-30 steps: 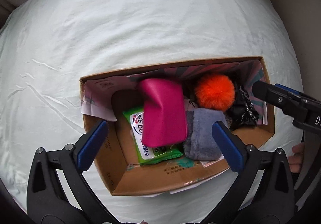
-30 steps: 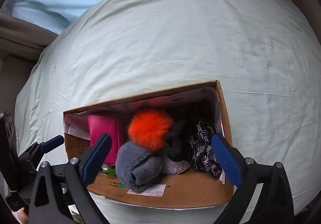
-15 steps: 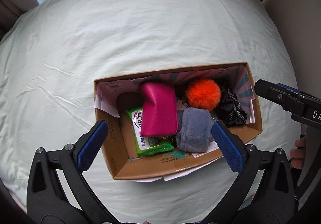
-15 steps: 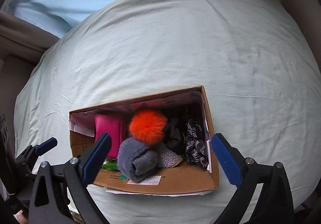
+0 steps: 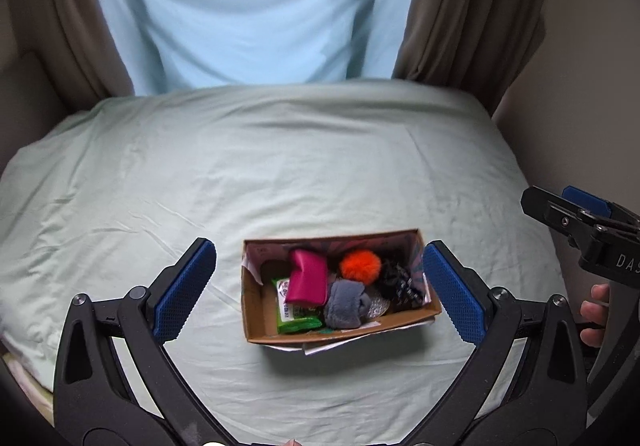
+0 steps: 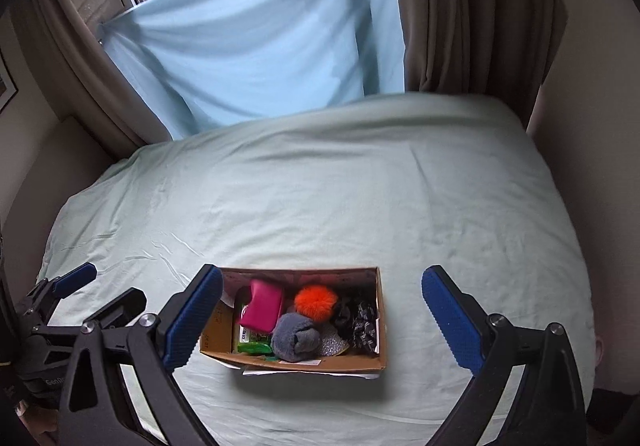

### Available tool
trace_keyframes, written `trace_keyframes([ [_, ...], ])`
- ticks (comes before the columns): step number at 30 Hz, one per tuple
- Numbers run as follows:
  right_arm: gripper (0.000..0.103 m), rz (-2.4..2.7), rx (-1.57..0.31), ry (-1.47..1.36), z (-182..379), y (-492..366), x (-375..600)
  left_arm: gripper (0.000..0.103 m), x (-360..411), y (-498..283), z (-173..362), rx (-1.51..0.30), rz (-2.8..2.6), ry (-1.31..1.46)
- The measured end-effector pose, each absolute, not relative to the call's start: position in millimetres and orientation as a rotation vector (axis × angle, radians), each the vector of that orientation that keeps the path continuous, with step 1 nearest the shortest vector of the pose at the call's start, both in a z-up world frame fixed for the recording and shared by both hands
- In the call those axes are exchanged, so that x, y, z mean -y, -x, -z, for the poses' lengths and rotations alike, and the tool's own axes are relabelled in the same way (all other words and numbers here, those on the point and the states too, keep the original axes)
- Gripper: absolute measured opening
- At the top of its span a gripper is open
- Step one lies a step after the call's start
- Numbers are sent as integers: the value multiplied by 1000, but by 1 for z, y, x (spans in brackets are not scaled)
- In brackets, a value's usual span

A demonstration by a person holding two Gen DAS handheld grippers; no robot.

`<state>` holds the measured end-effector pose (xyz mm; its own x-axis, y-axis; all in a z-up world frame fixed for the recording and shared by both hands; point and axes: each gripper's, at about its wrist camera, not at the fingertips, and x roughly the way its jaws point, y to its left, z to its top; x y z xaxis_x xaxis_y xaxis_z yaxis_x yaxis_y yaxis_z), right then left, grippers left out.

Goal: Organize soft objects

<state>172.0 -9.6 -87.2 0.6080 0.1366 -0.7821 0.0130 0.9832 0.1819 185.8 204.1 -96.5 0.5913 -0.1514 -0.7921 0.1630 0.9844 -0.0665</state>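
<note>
The bed [image 5: 200,174] spreads under both my tools. The cardboard box [image 5: 256,310] lies ahead between my left gripper's [image 5: 316,288] spread, empty fingers, long axis crosswise. My right gripper [image 6: 322,316], equally splayed and empty, hangs no nearer. The pink pouch [image 5: 307,283] lies inside, left of centre.

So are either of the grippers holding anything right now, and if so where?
Nothing is held. The left gripper and right gripper are both open and empty above the cardboard box of soft items.
</note>
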Motion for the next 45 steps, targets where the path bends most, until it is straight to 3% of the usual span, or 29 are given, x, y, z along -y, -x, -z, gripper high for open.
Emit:
trace_keyframes([
  [7, 99, -46, -735, -94, 9, -115, 16, 103, -203, -126, 10, -702, 137, 12],
  [13, 99, -17, -646, -68, -22, -74, 26, 103, -194, -82, -25, -591, 117, 33],
  [22, 99, 35, -563, -30, -32, -38, 44, 103, -175, -43, -35, -518, 90, 4],
  [45, 99, 59, -542, -41, -37, -26, 64, 103, -150, -32, -39, -506, 103, -5],
])
